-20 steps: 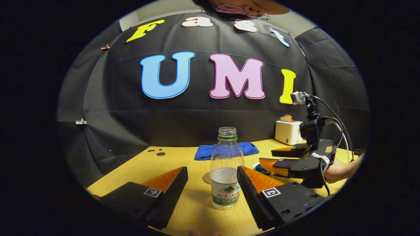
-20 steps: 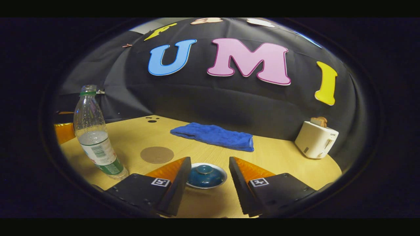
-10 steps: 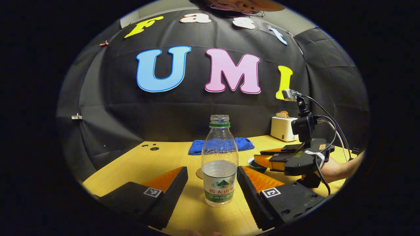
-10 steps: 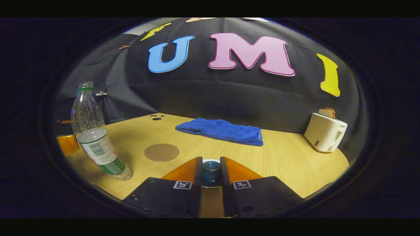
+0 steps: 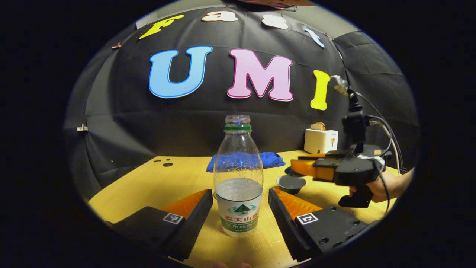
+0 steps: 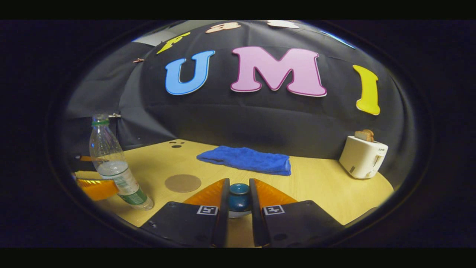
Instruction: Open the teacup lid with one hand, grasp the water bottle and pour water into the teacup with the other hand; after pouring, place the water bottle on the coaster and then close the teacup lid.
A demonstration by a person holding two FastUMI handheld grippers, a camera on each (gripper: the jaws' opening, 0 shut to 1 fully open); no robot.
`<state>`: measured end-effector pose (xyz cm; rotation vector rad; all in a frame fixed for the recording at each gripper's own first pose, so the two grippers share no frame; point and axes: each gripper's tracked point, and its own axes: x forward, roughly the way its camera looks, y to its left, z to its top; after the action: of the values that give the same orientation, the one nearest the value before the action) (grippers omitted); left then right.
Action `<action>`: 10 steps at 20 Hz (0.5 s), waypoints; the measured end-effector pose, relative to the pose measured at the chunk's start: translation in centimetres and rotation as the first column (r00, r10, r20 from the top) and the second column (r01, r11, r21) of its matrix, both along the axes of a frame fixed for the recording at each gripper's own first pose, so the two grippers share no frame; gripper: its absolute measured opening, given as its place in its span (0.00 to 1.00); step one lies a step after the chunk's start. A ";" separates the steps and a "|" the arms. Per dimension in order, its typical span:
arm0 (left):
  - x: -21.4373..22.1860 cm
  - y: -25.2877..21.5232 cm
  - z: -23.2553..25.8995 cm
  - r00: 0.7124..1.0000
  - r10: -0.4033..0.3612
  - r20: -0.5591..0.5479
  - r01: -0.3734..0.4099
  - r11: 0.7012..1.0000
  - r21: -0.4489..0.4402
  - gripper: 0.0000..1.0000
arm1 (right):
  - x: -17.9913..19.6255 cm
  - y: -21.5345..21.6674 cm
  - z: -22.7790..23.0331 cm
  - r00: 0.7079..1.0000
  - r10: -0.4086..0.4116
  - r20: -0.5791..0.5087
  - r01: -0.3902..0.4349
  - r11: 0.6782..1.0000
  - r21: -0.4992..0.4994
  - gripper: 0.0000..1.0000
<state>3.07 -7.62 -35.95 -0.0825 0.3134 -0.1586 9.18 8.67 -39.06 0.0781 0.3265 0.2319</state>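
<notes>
Bottle (image 5: pixel 238 175) half full of water; teacup (image 5: pixel 290 184) uncovered.

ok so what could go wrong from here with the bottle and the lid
The water bottle has no cap and stands between the open left claw; an off-centre close could tip it and spill. The right claw pinches only the lid by its small knob, so it might slip, possibly onto the open teacup.

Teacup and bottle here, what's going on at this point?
A person works two tongs at a wooden table. The right tongs are shut on the knob of the teacup lid, held up off the open teacup. The left tongs are open on either side of the uncapped water bottle, not gripping it. The round coaster lies bare beside them.
</notes>
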 end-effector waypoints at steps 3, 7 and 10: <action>0.7 0.4 -1.7 0.999 0.040 -0.037 -0.040 0.999 0.004 0.95 | -0.8 -2.2 1.3 1.000 -0.022 0.017 0.022 1.000 -0.012 0.24; 0.8 0.2 -2.8 0.998 0.048 -0.051 -0.046 0.999 0.024 0.94 | -2.1 -5.3 2.0 0.998 -0.055 0.020 0.055 0.998 -0.044 0.29; 1.0 0.4 -2.7 0.996 0.065 -0.053 -0.062 0.996 0.060 0.78 | -2.9 -7.1 1.9 0.997 -0.073 0.007 0.074 0.996 -0.045 0.24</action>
<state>4.11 -7.19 -38.60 -0.0391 0.3696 -0.0844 6.27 1.59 -37.18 0.0445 0.3225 0.1517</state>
